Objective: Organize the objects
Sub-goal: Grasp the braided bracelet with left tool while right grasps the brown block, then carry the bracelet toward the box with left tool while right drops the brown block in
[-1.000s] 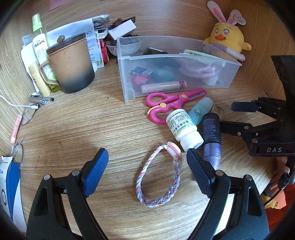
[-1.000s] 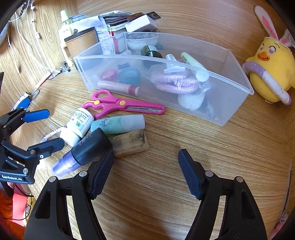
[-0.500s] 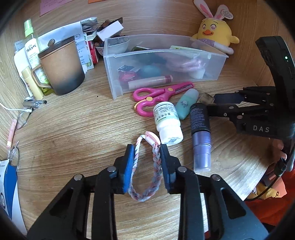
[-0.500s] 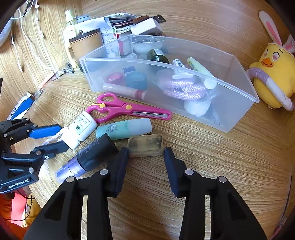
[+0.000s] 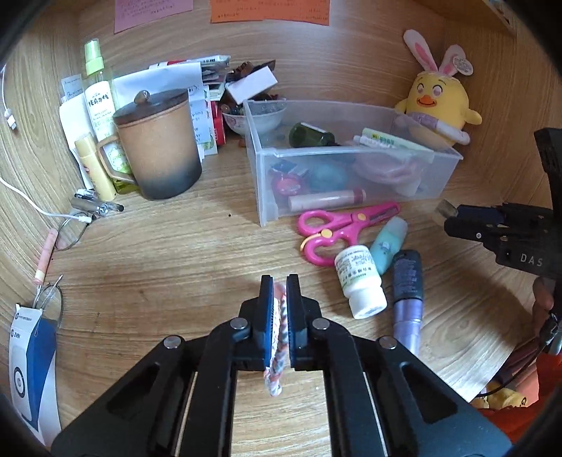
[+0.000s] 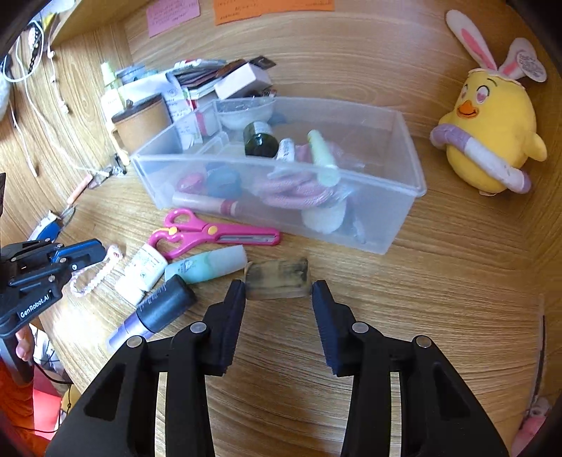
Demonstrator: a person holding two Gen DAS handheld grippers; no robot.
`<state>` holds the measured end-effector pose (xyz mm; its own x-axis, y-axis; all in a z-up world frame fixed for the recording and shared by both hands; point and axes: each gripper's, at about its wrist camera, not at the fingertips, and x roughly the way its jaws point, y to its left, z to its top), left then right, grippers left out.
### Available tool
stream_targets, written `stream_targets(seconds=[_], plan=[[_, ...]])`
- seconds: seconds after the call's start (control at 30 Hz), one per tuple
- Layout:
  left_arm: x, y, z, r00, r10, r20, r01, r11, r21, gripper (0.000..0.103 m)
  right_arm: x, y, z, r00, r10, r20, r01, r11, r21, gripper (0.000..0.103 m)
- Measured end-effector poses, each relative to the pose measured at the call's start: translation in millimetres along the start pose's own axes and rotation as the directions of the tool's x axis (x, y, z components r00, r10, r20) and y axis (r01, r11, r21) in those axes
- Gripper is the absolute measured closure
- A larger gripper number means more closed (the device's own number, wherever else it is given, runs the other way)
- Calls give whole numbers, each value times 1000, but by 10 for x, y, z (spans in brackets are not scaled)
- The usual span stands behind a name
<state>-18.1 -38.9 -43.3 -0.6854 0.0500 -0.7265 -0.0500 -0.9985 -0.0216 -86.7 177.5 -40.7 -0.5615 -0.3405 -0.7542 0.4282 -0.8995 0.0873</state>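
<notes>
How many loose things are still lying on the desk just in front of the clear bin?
5: pink scissors nearest the clear bin, then white pill bottle, mint tube, purple tube and brown block between the right gripper's fingers.

A lived-in home desk corner: the wooden counter (image 5: 168, 253) carries a lidded mug (image 5: 158, 144) at 10 o'clock and a plush chick (image 5: 439, 105) at 2 o'clock. Sticky notes (image 5: 270, 10) hang at 12 o'clock, above a clear bin (image 5: 351, 168) of toiletries.
</notes>
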Motion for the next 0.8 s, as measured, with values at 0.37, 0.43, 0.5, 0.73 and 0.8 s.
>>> stream_targets(seconds=[0.37,0.43,0.5,0.73,0.8], plan=[[-123,-46,175,998,-51,48,51,999,12,92,-250,-146,132,996,5,88,-9,999,45,67],[-44,-66,118,998,-58,10,58,998,16,83,-268,-171,158,995,7,98,-12,999,52,67],[54,-74,50,998,-58,-30,59,998,16,75,-276,-190,192,994,8,108,-14,998,58,67],[288,-32,-83,993,-45,-111,45,999,-1,66,-346,-168,345,988,9,152,-17,999,49,67],[309,-32,-91,994,-28,-107,29,1000,8,78,-366,-157,390,986,4,165,-12,999,43,67]])
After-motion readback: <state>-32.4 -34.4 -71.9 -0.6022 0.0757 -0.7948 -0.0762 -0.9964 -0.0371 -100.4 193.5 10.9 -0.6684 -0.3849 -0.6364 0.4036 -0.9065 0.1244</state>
